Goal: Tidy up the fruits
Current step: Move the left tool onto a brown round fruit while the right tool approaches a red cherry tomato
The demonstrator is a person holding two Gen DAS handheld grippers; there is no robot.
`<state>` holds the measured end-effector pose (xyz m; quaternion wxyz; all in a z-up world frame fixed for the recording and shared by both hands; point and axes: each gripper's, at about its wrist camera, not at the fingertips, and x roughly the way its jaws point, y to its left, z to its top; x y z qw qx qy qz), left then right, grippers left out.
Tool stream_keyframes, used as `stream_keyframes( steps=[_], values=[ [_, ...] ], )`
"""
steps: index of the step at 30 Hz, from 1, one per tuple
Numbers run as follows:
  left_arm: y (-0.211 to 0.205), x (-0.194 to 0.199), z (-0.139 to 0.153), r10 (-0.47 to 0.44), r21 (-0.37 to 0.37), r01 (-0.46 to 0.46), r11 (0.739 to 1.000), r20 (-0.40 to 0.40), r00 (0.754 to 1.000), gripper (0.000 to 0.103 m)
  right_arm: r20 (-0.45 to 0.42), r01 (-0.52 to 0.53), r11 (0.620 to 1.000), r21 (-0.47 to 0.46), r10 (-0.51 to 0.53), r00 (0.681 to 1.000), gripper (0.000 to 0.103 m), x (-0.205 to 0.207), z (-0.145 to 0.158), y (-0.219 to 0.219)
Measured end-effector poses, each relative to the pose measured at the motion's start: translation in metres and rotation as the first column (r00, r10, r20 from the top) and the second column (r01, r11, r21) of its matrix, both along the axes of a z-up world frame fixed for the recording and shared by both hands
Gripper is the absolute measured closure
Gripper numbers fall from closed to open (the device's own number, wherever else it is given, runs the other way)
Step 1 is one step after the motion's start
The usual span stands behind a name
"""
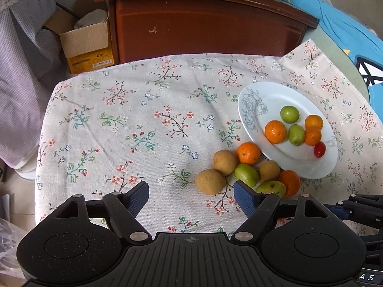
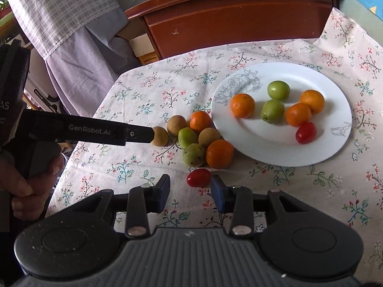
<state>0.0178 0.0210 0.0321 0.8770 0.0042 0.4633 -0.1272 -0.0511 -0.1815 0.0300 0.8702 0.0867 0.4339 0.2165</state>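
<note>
Honestly, the risk here was all in how tightly the loose fruit was packed. The right gripper was seen low in the frame with its jaws narrowly parted and empty, the red cherry tomato sitting just ahead of the gap, not yet pinched. A small, slick, round thing like that could easily have been nudged off by one pad and rolled under the orange touching the pile. The left gripper was held wide open and empty, near the brown fruit at lower centre. The white plate, right of centre, already carried six pieces, so a dropped fruit could have knocked others around.
</note>
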Motion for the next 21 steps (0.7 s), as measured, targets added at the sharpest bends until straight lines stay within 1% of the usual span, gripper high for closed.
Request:
stream_keyframes(
  steps=[3, 6, 7, 16, 19, 21],
  values=[
    [-0.005, -0.001, -0.004, -0.016, 0.011, 0.016, 1.0, 0.007, 1.0, 0.025, 0.01, -0.003, 1.0, -0.023, 0.003, 1.0, 0.064, 0.001, -0.003, 0.003],
    [-0.009, 0.0, -0.005, -0.029, 0.013, 0.029, 0.999, 0.018, 0.999, 0.026, 0.004, 0.0, 1.0, -0.024, 0.0, 1.0, 0.064, 0.004, -0.007, 0.004],
    [-0.01, 0.001, -0.006, -0.03, 0.014, 0.03, 0.999, 0.019, 0.999, 0.027, 0.004, 0.001, 1.0, -0.026, -0.001, 1.0, 0.064, 0.004, -0.007, 0.004],
    [-0.016, 0.007, -0.015, -0.021, 0.023, 0.02, 1.0, 0.015, 1.0, 0.028, 0.02, -0.004, 0.999, -0.051, 0.005, 1.0, 0.064, 0.006, -0.011, 0.007],
    [-0.017, 0.008, -0.017, -0.027, 0.023, 0.027, 0.999, 0.015, 1.0, 0.035, 0.016, -0.004, 0.999, -0.054, 0.005, 1.0, 0.064, 0.007, -0.013, 0.007],
    [-0.018, 0.008, -0.018, -0.031, 0.018, 0.031, 0.999, 0.016, 0.999, 0.036, 0.016, -0.003, 0.999, -0.053, 0.004, 1.0, 0.064, 0.007, -0.014, 0.007]
  ],
)
